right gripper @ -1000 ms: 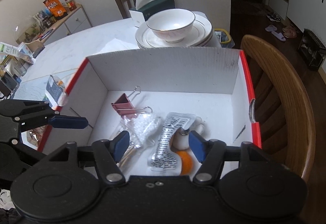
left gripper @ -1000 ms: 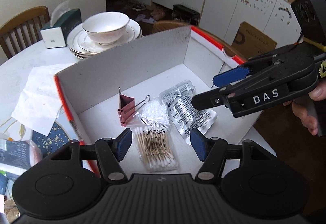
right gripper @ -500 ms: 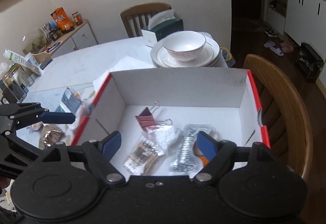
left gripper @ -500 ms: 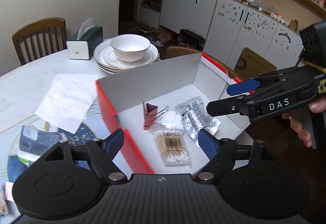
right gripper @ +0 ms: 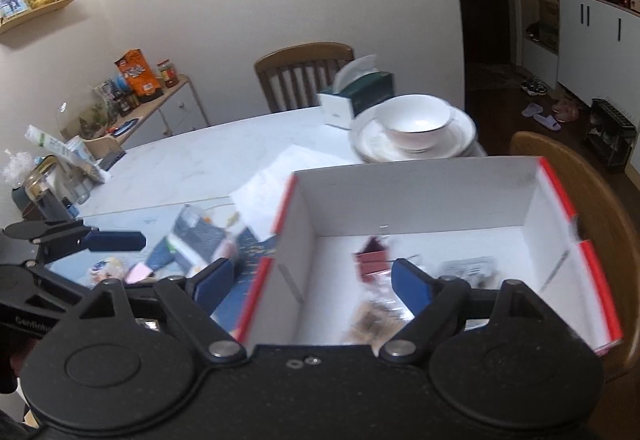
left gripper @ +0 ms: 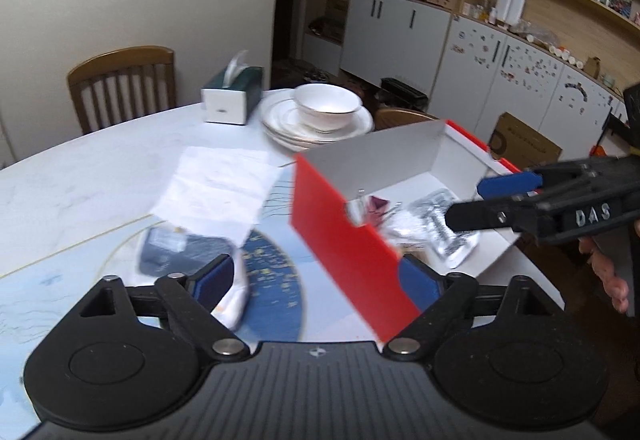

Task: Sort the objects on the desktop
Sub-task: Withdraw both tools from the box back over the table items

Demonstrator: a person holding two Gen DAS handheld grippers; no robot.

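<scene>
From the left wrist, the left gripper (left gripper: 316, 280) is hovering with its fingers apart, just opened wider, straddling the near red wall of the red-and-white cardboard box (left gripper: 348, 240) but not touching it. Inside the box a pink binder clip (left gripper: 376, 206) and a silver foil packet (left gripper: 448, 232) are lying. The right gripper (left gripper: 480, 200) is reaching over the box's right side, fingers apart.

From the right wrist, the right gripper (right gripper: 308, 286) is showing fingers apart, just widened, nothing between them. Only here the wooden side cabinet (right gripper: 168, 108) is appearing, beyond the white desk (right gripper: 192, 164) left of the box (right gripper: 420, 192).
</scene>
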